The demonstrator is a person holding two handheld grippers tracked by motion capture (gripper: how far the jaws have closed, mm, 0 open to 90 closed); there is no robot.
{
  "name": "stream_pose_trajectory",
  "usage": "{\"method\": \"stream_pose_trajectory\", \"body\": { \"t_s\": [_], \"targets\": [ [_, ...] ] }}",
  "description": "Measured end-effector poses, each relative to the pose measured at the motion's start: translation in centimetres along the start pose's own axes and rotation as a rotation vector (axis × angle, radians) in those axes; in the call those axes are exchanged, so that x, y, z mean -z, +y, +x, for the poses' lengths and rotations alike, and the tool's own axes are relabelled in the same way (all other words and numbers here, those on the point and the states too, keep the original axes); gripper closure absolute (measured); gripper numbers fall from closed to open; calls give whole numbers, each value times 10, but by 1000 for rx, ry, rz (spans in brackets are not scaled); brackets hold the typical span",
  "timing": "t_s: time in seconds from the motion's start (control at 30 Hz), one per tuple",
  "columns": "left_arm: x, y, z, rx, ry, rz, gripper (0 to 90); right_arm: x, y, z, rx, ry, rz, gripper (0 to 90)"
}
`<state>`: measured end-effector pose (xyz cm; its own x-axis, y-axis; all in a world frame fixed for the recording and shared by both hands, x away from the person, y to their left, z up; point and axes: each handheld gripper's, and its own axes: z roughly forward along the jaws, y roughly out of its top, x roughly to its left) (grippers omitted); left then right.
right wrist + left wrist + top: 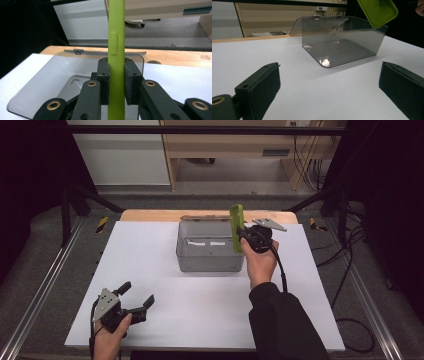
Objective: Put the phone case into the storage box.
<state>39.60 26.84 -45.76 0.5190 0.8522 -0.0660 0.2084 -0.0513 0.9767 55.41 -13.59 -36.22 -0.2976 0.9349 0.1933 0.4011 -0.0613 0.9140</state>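
One green lid, edge-up, clamped in right gripper over box. Left gripper wide, empty. Advised: lower square, release gently.

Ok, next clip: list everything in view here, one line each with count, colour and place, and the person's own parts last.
green lid: one, lime green, held on edge over the right end of the bin, clamped between the right gripper's pads.
clear bin: one, smoky transparent, on the far middle of the table, its hinged cover folded back, nothing inside.
table: one, white top with a wooden far edge.
wooden furniture: light wood, on the floor beyond the table.
cables: several, black, on the floor at the far right.
left gripper: one, black, near left of the table, jaws wide apart, nothing between them.
right gripper: one, black, at the bin's right end, shut on the green lid.
black sleeve: one, on the right arm.
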Motion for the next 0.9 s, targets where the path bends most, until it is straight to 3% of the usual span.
{"method": "stream_pose_trajectory", "body": {
  "t_s": [0.43, 0.9],
  "targets": [
    [0, 0, 0, 4, -1, 1, 36, -8, -4, -5, 28, -44, 15, 772],
    [-1, 0, 0, 4, -3, 7, 36, -21, -9, -10, 33, -54, 42, 772]
  ]
}}
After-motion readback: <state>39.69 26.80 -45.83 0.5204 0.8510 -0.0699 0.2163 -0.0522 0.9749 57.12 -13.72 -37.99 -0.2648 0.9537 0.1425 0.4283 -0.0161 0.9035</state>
